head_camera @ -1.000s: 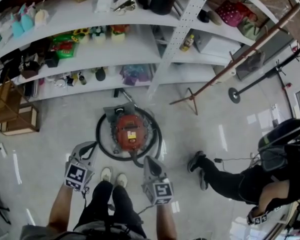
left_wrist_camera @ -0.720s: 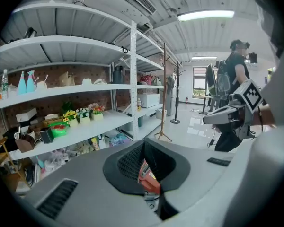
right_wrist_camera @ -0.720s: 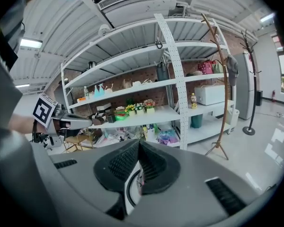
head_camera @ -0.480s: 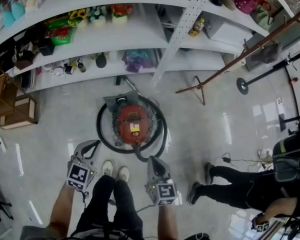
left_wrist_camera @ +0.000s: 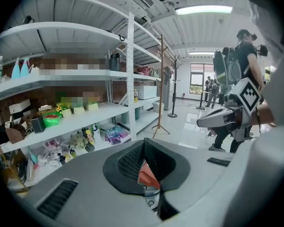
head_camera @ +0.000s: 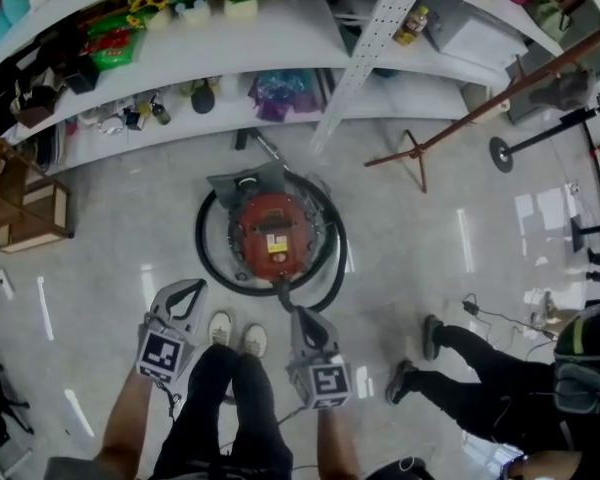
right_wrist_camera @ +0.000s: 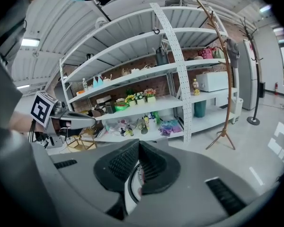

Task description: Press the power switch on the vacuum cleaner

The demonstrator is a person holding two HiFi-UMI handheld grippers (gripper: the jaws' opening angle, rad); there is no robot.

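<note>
The vacuum cleaner (head_camera: 272,234) is a round red canister on the floor, ringed by its black hose (head_camera: 208,258), straight ahead of my feet. A pale label sits on its top; I cannot make out the power switch. My left gripper (head_camera: 183,290) hangs just short of the hose on the near left, jaws together, empty. Just before the hose's near side, my right gripper (head_camera: 302,318) is also shut and empty. In the left gripper view a sliver of the red vacuum cleaner (left_wrist_camera: 146,176) shows below the left gripper (left_wrist_camera: 144,148). The right gripper (right_wrist_camera: 138,148) points toward the shelves.
White shelves (head_camera: 280,78) crowded with small goods run behind the vacuum. A brown coat stand (head_camera: 412,156) leans at the right. Another person (head_camera: 500,380) walks at the lower right. A wooden crate (head_camera: 20,218) sits at the left. My shoes (head_camera: 235,334) are between the grippers.
The view has tipped down, so the vacuum lies lower in frame and closer to both grippers. The other person has walked toward the lower right. Both grippers stay shut.
</note>
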